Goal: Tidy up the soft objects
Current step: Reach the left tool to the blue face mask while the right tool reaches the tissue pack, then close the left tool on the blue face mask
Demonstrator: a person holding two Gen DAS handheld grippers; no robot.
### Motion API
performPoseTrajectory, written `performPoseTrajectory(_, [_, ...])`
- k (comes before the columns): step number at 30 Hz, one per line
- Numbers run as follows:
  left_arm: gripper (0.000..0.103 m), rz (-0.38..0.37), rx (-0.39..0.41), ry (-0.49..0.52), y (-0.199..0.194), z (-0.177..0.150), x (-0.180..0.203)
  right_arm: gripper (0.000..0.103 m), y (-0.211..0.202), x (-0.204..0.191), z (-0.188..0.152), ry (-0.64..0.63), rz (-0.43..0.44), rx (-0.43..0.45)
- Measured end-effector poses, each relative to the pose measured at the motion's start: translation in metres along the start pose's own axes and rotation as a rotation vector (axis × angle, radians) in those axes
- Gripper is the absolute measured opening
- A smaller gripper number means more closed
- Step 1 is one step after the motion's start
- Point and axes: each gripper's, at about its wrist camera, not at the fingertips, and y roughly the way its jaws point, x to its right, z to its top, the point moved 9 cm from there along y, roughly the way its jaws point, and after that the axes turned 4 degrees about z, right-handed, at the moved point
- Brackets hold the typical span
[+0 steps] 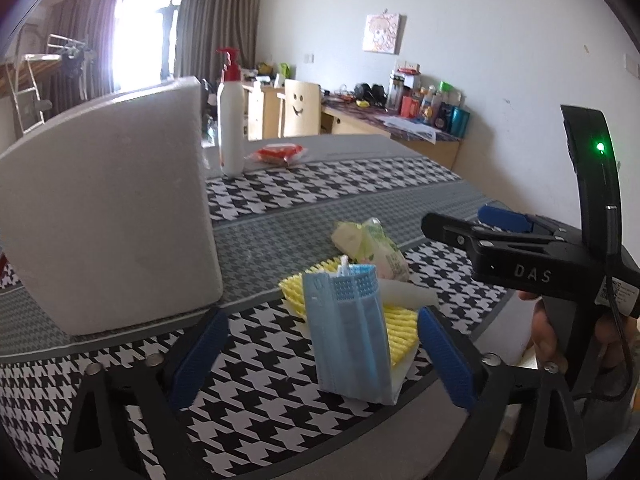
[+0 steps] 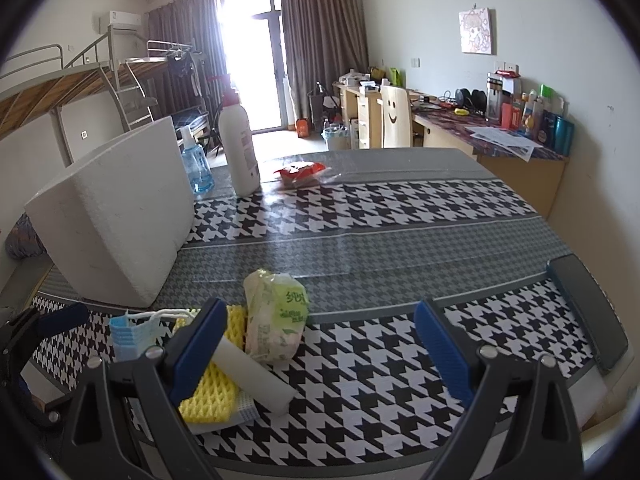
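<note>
While both grippers hover over the near edge of the table [image 2: 400,216], we record the layout from left to right. At the left edge stands a white foam box [image 1: 108,216], upright on the houndstooth cloth. Behind it, toward the far edge, we see a blue bottle [image 2: 197,168], a white pump bottle [image 2: 239,148] and a red packet [image 2: 301,173], all well apart from the work area.

Our left gripper [image 1: 320,356] has its jaws standing wide. A stack of blue face masks [image 1: 350,336] stands upright between its blue pads [image 1: 200,360]; neither pad touches the stack. The masks sit at the near edge of the table, just in front of a yellow foam net [image 1: 396,330]. In the right wrist view a white roll [image 2: 256,376] lies tilted across the net, and a green-and-white tissue pack [image 2: 276,316] lies touching it on the far side.

Our right gripper [image 2: 320,364] is also spread wide and grips nothing. Its left finger [image 2: 196,352] overlaps the net and the roll in its own view; we cannot tell whether it touches them. In the left wrist view this gripper enters from the right edge, above the tissue pack, carried by a hand [image 1: 548,332].
</note>
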Motion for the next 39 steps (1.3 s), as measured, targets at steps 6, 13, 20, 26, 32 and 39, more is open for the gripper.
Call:
performPoseTrajectory(6, [0.078, -0.027, -0.029, 0.019, 0.005, -0.004, 0.008, 0.097, 0.002, 0.0, -0.001, -0.004, 0.0, -0.003])
performPoseTrajectory(13, [0.064, -0.028, -0.068, 0.019, 0.013, -0.008, 0.009, 0.097, 0.01, 0.003, -0.001, 0.002, 0.007, -0.023])
performPoseTrajectory(20, [0.045, -0.044, -0.095, 0.013, 0.021, -0.013, 0.009, 0.097, 0.016, 0.005, -0.002, 0.012, 0.017, -0.039])
performPoseTrajectory(26, [0.03, -0.05, -0.107, 0.014, 0.024, -0.015, 0.008, 0.097, 0.028, 0.001, -0.004, 0.004, 0.034, -0.067])
performPoseTrajectory(32, [0.02, -0.057, -0.118, 0.028, 0.026, -0.018, 0.008, 0.097, 0.038, -0.002, -0.008, 0.018, 0.069, -0.098])
performPoseTrajectory(39, [0.013, -0.079, -0.123, 0.029, 0.033, -0.017, 0.01, 0.087, 0.048, -0.009, -0.015, 0.005, 0.09, -0.145])
